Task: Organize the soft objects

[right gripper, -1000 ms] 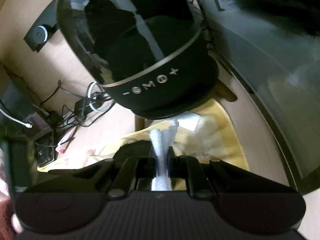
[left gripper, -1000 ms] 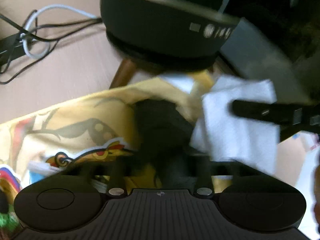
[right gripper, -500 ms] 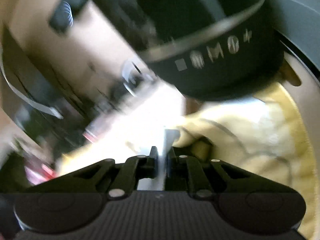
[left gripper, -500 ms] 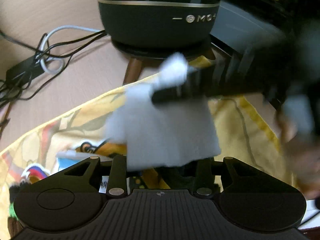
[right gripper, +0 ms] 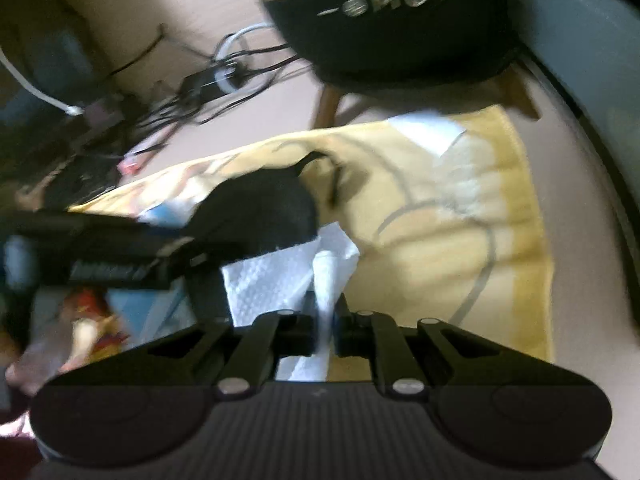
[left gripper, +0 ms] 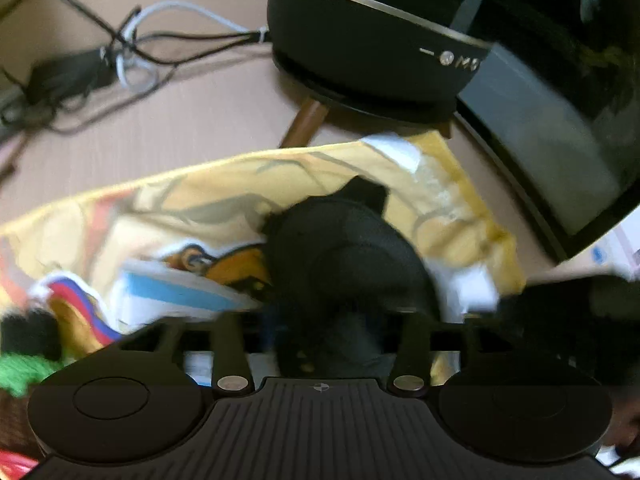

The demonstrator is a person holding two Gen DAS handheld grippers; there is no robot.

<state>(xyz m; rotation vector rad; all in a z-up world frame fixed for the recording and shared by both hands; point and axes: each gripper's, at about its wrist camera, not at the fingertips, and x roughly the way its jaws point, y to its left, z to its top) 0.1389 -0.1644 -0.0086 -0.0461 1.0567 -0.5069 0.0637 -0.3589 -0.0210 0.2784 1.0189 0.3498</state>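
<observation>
The right gripper [right gripper: 324,320] pinches a white paper towel [right gripper: 272,280] tight between its fingers. The towel hangs just above the yellow cloth [right gripper: 440,220], beside a black soft thing [right gripper: 260,208]. The left gripper [left gripper: 320,332] is opening its fingers over that black soft thing [left gripper: 344,256], and nothing is pinched. A big black speaker [left gripper: 360,40] stands behind the cloth

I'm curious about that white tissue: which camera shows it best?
The right wrist view: the white tissue lies spread, pinched by the right gripper. The left wrist view catches only a blurred white corner.
</observation>
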